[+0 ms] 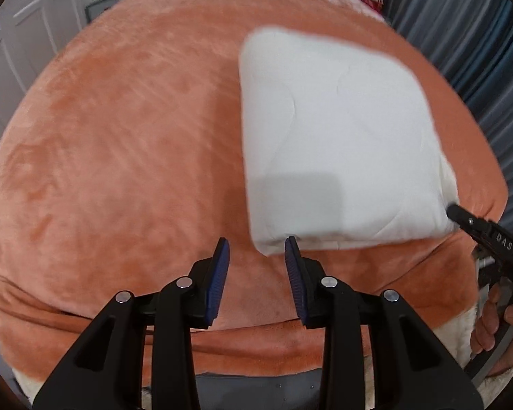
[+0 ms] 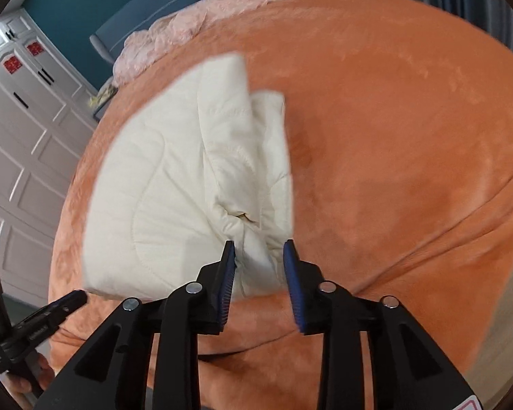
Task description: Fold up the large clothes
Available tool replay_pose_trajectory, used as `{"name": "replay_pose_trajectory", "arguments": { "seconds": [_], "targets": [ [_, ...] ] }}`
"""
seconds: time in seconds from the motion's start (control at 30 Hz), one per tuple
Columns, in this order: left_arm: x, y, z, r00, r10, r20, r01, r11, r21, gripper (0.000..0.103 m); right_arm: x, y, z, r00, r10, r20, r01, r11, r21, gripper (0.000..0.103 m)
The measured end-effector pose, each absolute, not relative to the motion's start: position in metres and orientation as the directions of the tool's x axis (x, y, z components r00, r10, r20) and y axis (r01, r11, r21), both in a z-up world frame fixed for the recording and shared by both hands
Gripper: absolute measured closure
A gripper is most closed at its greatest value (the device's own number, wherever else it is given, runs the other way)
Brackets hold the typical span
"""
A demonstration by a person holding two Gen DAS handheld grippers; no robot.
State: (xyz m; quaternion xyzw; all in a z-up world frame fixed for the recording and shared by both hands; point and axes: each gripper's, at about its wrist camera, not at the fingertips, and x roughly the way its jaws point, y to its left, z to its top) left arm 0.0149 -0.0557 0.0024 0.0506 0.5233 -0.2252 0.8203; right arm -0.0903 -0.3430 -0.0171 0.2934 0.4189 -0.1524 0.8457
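A cream-white quilted garment [image 1: 342, 136] lies folded into a thick rectangle on an orange plush blanket [image 1: 119, 153]. My left gripper [image 1: 256, 249] hovers open at the bundle's near left corner, its pads touching nothing. The tip of my right gripper [image 1: 456, 212] shows at the bundle's near right corner. In the right wrist view the garment [image 2: 174, 184] shows stacked layers and a puckered near corner. My right gripper [image 2: 260, 246] stands open over that corner; cloth lies between the fingers but the pads do not press it. The left gripper [image 2: 77, 299] appears at lower left.
The orange blanket [image 2: 393, 136] covers a bed whose near edge drops off below the grippers. White wardrobe doors [image 2: 24, 136] stand to the left, a pink fluffy cover [image 2: 174, 30] lies at the bed's far end, and blue-grey curtains [image 1: 461, 34] hang on the right. A hand [image 1: 496, 321] holds the right gripper.
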Motion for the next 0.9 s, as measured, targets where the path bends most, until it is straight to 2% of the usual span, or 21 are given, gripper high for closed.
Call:
{"name": "replay_pose_trajectory", "arguments": {
  "seconds": [0.1,0.2,0.37,0.47,0.67,0.7,0.73,0.8,0.83,0.9],
  "targets": [
    [0.025,-0.044,0.033,0.422,-0.333,-0.843,0.391,0.906,-0.163,0.067,-0.089,-0.348,0.008,0.628,-0.045,-0.777,0.503,0.785,0.361,0.072],
    [0.051,-0.047,0.062,0.47,-0.374,-0.799,0.377,0.904,-0.202,0.053,-0.07,-0.357,0.037,0.686,-0.05,-0.726,0.481,0.78,0.4,0.05],
    [0.097,-0.094,0.082,0.511,-0.389,-0.767,0.398,0.898,-0.19,0.052,-0.007,-0.375,0.051,0.719,-0.028,-0.694,0.481,0.742,0.468,0.044],
    [0.121,-0.126,0.072,0.467,-0.402,-0.787,0.4,0.89,-0.217,0.052,0.025,-0.382,0.037,0.698,-0.016,-0.716,0.516,0.705,0.487,0.044],
    [0.145,-0.174,0.034,0.428,-0.346,-0.835,0.396,0.902,-0.171,0.052,0.067,-0.393,-0.01,0.626,0.02,-0.78,0.592,0.638,0.492,0.043],
    [0.146,-0.175,0.03,0.423,-0.344,-0.838,0.396,0.902,-0.171,0.052,0.071,-0.391,-0.018,0.617,0.028,-0.786,0.587,0.649,0.484,0.053],
    [0.147,-0.179,0.025,0.419,-0.338,-0.843,0.394,0.904,-0.167,0.052,0.071,-0.39,-0.022,0.627,0.035,-0.778,0.571,0.659,0.49,0.073],
    [0.149,-0.183,0.018,0.413,-0.337,-0.846,0.393,0.904,-0.168,0.053,0.065,-0.388,-0.019,0.672,0.024,-0.74,0.537,0.673,0.509,0.091],
    [0.149,-0.184,0.016,0.411,-0.338,-0.847,0.393,0.904,-0.17,0.052,0.061,-0.388,-0.016,0.688,0.001,-0.725,0.532,0.679,0.506,0.096],
    [0.151,-0.188,0.01,0.412,-0.336,-0.847,0.399,0.902,-0.164,0.053,0.05,-0.388,-0.007,0.708,-0.077,-0.702,0.538,0.703,0.465,0.097]
  ]
}}
